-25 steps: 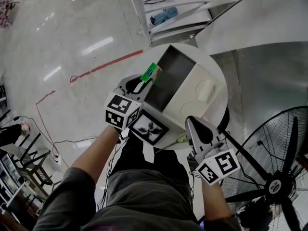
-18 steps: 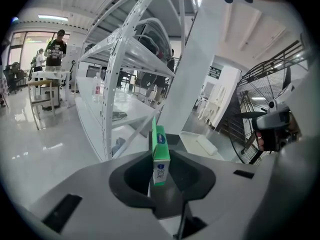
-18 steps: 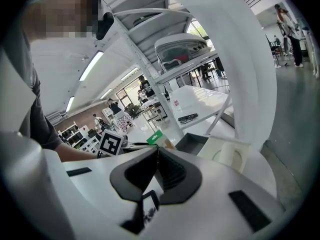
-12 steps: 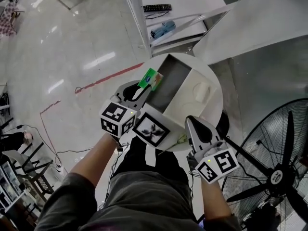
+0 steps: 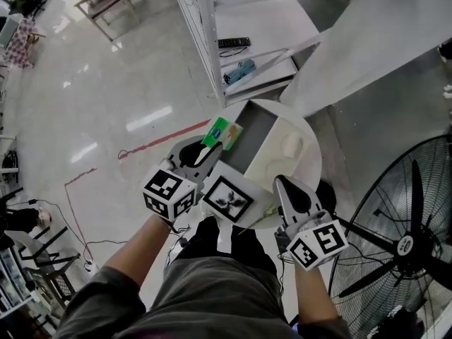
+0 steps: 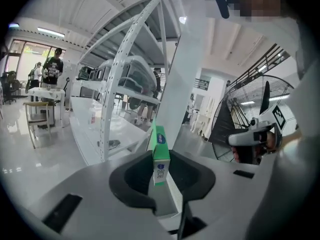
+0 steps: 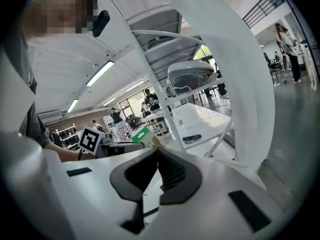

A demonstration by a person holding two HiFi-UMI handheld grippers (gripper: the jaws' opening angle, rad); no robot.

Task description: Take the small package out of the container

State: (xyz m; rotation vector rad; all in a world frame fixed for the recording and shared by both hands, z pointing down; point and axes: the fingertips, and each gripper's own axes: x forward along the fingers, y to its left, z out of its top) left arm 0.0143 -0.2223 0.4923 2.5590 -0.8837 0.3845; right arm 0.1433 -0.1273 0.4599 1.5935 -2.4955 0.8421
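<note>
The small green and white package (image 5: 223, 132) is pinched upright between the fingers of my left gripper (image 5: 214, 142), beside the left rim of the open white container (image 5: 248, 162) on the round white table (image 5: 316, 162). In the left gripper view the package (image 6: 160, 154) stands on edge in the middle of the left gripper (image 6: 160, 173), above the container. My right gripper (image 5: 282, 183) hovers at the table's near right edge with its jaws together and nothing in them. From the right gripper (image 7: 156, 153) view, the green package (image 7: 141, 134) shows far off at the left.
The container's white lid (image 5: 291, 148) lies open to the right; a black-and-white picture card (image 5: 227, 198) sits at its near end. A large standing fan (image 5: 406, 244) is at the right. A white shelf rack behind holds a remote (image 5: 233, 42) and a blue item (image 5: 240, 69).
The head view has tipped up, so the table sits lower and smaller. The left gripper has drawn slightly toward me, still holding the package by the container's left rim. The right gripper stays put.
</note>
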